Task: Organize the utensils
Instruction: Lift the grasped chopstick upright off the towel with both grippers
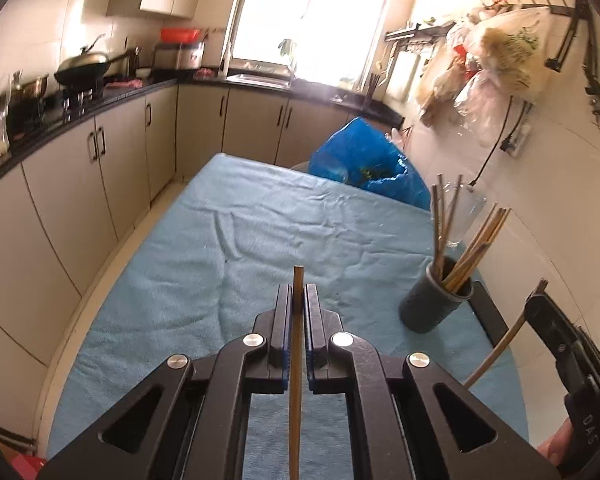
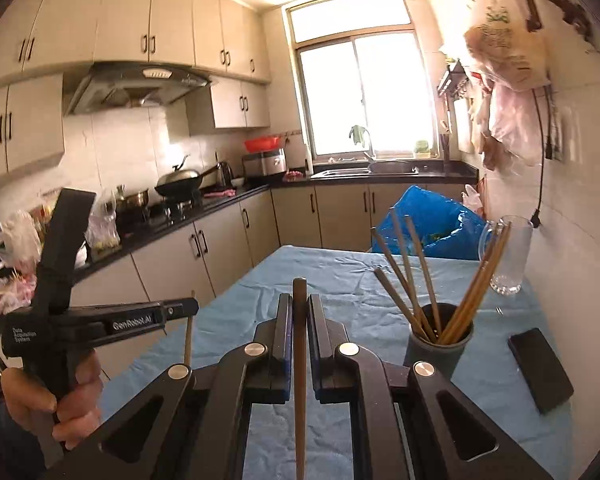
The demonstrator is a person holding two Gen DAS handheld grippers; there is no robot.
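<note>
Each tool has a stick in hand, ready for delivery to the dark grey cylindrical holder (image 1: 436,300), lower right of the left view, already bristling with chopsticks; the left gripper (image 1: 299,300) is clamped on a thin pale bamboo chopstick (image 1: 296,380); the right gripper (image 2: 300,312) is clamped on a thicker brown wooden chopstick (image 2: 299,380); both tilt gently downward above the light blue cloth-covered table (image 1: 240,240); next, I judge, each tip must be upended over the holder's mouth.

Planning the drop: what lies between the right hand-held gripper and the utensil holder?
Only bare blue tablecloth, in the right wrist view, between the right hand-held gripper and holder.
</note>
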